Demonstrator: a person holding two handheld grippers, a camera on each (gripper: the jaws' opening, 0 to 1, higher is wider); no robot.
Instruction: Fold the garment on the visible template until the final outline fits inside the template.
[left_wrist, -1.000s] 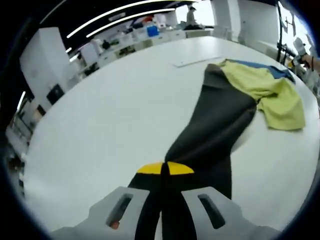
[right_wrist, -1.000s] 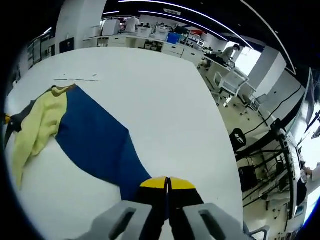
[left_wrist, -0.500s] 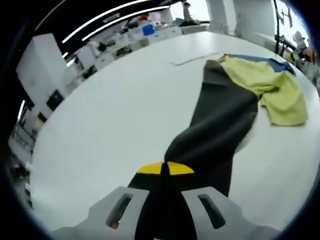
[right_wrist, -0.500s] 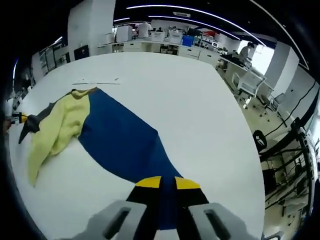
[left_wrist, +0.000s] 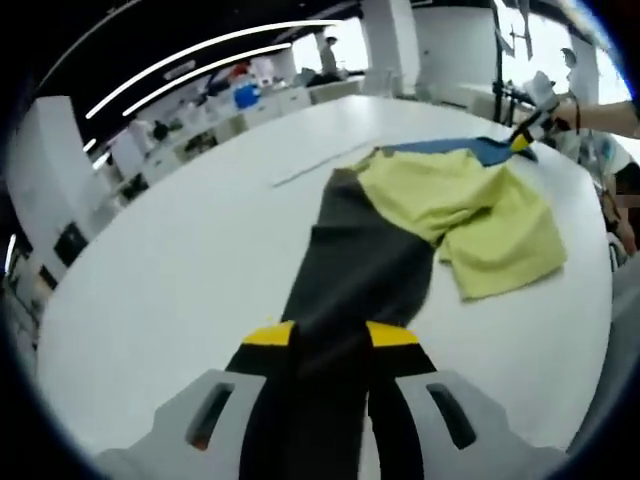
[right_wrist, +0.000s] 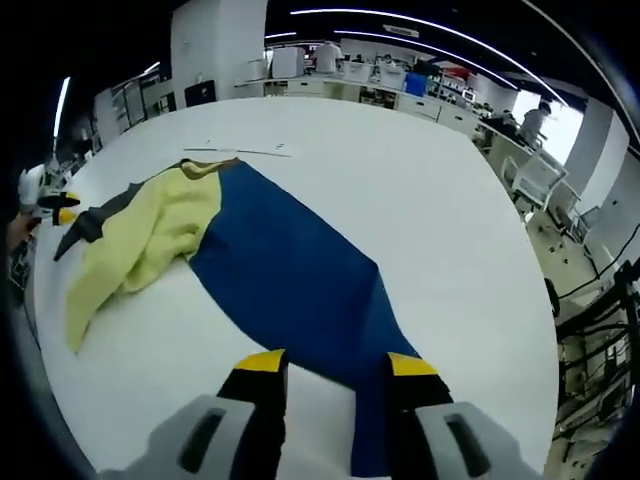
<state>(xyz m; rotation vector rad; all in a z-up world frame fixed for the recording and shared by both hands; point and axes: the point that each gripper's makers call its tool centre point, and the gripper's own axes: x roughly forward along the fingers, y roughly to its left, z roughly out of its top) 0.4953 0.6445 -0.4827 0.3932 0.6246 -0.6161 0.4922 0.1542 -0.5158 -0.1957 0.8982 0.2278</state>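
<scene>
A garment lies spread on the white table (left_wrist: 170, 260): a yellow body (left_wrist: 470, 205) with one dark grey sleeve (left_wrist: 355, 250) and one blue sleeve (right_wrist: 300, 270). My left gripper (left_wrist: 330, 335) is open, and the end of the grey sleeve lies between its yellow-tipped jaws. Open too is my right gripper (right_wrist: 336, 364), with the blue sleeve's end between its jaws. The yellow body (right_wrist: 150, 235) sits bunched and wrinkled in the middle. A thin pale template strip (left_wrist: 320, 165) lies on the table just beyond the collar, also seen as a strip (right_wrist: 245, 150) in the right gripper view.
The right gripper (left_wrist: 520, 138), with a person's arm behind it, shows at the garment's far end; the left gripper (right_wrist: 55, 208) shows at the opposite end. The table edge (right_wrist: 530, 330) drops off toward chairs and cables. Benches and people stand far behind.
Both grippers have gone from shut on the sleeve ends to open, letting the sleeves lie on the table. Both cameras have shifted, so the garment sits more centred.
</scene>
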